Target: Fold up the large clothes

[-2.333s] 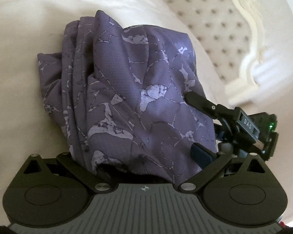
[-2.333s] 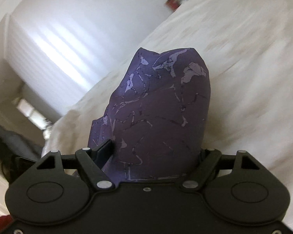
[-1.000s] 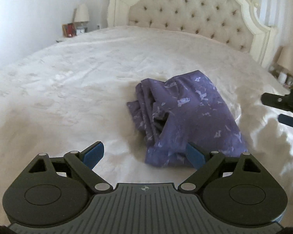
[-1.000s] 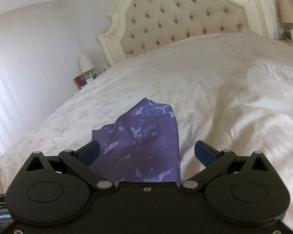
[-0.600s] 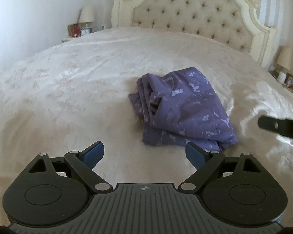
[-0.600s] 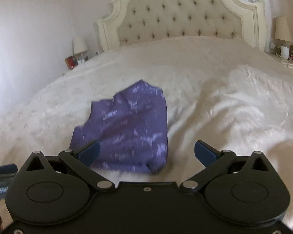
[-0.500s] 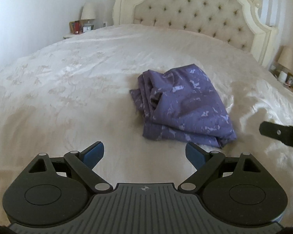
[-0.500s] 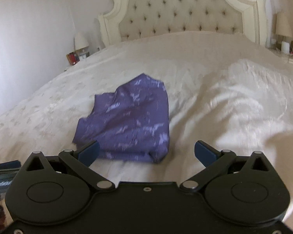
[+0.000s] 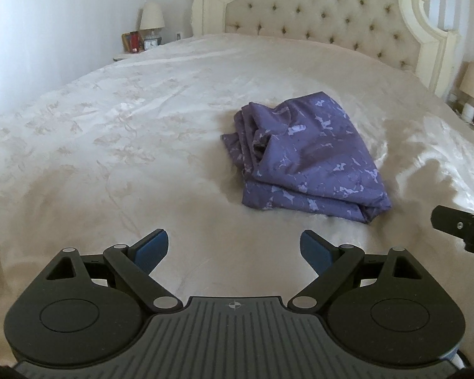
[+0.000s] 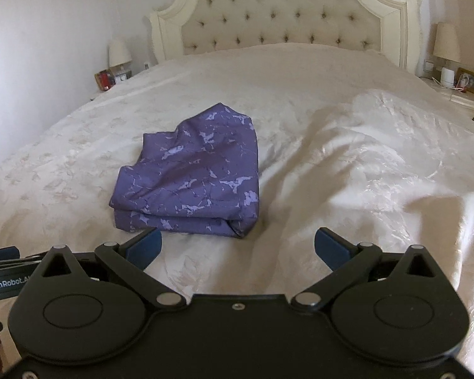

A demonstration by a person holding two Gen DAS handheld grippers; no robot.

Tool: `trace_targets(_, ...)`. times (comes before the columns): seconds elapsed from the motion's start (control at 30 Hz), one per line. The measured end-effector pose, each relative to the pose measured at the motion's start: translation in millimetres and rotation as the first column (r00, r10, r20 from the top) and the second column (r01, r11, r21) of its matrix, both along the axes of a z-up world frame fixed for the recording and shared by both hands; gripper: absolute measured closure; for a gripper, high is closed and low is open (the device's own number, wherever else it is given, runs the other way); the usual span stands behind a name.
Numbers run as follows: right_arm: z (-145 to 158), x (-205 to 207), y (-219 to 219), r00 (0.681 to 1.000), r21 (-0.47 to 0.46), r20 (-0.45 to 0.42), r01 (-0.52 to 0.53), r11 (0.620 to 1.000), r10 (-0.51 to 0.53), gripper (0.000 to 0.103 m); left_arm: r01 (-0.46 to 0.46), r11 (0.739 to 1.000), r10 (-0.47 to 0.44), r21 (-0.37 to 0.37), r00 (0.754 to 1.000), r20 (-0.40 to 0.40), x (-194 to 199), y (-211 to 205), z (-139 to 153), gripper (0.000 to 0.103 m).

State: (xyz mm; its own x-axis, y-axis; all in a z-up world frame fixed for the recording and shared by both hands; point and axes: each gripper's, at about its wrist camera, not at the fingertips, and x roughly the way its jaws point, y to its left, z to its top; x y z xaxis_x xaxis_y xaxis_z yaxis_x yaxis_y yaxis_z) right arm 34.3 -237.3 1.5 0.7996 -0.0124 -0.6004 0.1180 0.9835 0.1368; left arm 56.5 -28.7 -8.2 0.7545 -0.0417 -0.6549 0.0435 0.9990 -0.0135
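Released purple garment [image 9: 306, 158], now folded, rumpled

Earlier both grippers grip the purple garment [image 9: 306, 158], which fills each view; now it lies folded on the cream bedspread [image 9: 110, 145], right of centre in the left wrist view and left of centre in the right wrist view. The left gripper [image 9: 233, 248] is now spread wide and empty, pulled back to the lower middle of its frame. The right gripper [image 10: 237, 248] is likewise spread and empty, the garment's near edge just above its left fingertip [image 10: 145, 246].
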Motion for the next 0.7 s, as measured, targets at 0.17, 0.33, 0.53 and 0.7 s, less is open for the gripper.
trace_targets(0.17,-3.5,1.5,1.4,1.000,0.016,-0.016,-0.015,1.000,0.015,0.001,0.006,1.000,-0.006,-0.004,1.000,-0.013,-0.2,-1.0,-2.5,0.012)
trace_targets(0.33,-4.9,2.9,2.5,0.999,0.026,-0.028,-0.018,1.000,0.018,0.001,0.012,1.000,-0.012,-0.011,1.000,-0.023,0.3,-1.5,-4.7,0.012)
trace_targets(0.53,-8.4,4.8,-0.1,0.999,0.046,-0.047,-0.012,0.999,0.014,0.001,0.009,1.000,-0.009,0.005,1.000,-0.012,-0.4,-3.9,-5.2,0.012)
trace_targets(0.7,-9.6,5.2,-0.7,0.998,0.055,-0.055,-0.010,0.998,0.013,0.001,0.010,1.000,-0.009,0.012,1.000,-0.008,-0.9,-4.5,-5.5,0.012)
